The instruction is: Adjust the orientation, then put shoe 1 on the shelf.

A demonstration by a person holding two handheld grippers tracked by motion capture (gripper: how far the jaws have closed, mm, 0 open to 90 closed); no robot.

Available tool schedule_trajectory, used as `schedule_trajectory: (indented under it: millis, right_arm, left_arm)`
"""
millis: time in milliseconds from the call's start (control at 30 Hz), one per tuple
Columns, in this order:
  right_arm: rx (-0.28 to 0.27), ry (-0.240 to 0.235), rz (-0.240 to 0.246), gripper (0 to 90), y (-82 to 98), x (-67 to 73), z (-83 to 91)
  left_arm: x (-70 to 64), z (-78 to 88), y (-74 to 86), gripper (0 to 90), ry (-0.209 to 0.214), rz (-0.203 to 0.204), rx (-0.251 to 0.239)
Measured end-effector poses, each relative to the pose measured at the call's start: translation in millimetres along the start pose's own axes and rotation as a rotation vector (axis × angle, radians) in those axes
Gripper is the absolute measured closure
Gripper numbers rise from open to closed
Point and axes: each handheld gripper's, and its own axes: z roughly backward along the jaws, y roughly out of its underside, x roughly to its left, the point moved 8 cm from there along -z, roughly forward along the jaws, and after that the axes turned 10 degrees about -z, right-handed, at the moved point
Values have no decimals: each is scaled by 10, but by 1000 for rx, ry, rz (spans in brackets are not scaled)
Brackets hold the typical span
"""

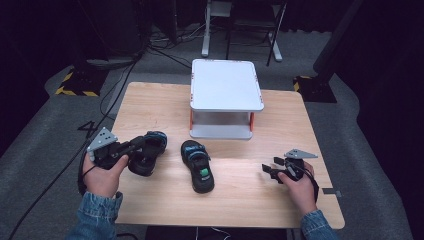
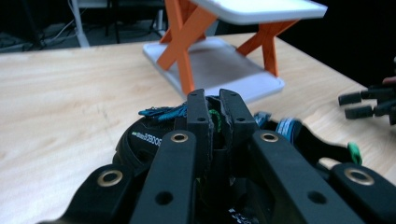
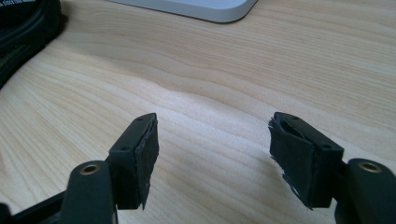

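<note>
A black sandal with blue straps [image 1: 148, 151] sits at the table's left, tilted up toward my left gripper [image 1: 141, 145]. In the left gripper view that gripper [image 2: 215, 100] is shut on the sandal's [image 2: 142, 140] blue-and-green strap, pinched between its pads. A second matching sandal [image 1: 199, 173] with a green patch lies flat near the middle of the table. My right gripper [image 1: 269, 167] hovers low over the wood to the right of it, open. Nothing lies between its pads [image 3: 212, 140] but bare table.
A white two-tier shelf with orange legs [image 1: 226, 85] stands at the back middle of the wooden table [image 1: 150, 100]. Its lower board [image 3: 187, 9] edges the right gripper view. Cables cross the floor at left. A chair stands behind the table.
</note>
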Motion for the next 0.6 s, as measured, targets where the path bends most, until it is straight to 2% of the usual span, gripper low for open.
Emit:
schedule_trajectory:
  millis: [333, 600]
  right_arm:
    - [-4, 14, -9, 331, 60, -27, 62]
    - [-10, 17, -11, 331, 68, -47, 86]
  left_arm:
    - [-21, -218, -406, 840, 22, -33, -68]
    - [-143, -597, -577, 839, 65, -47, -60]
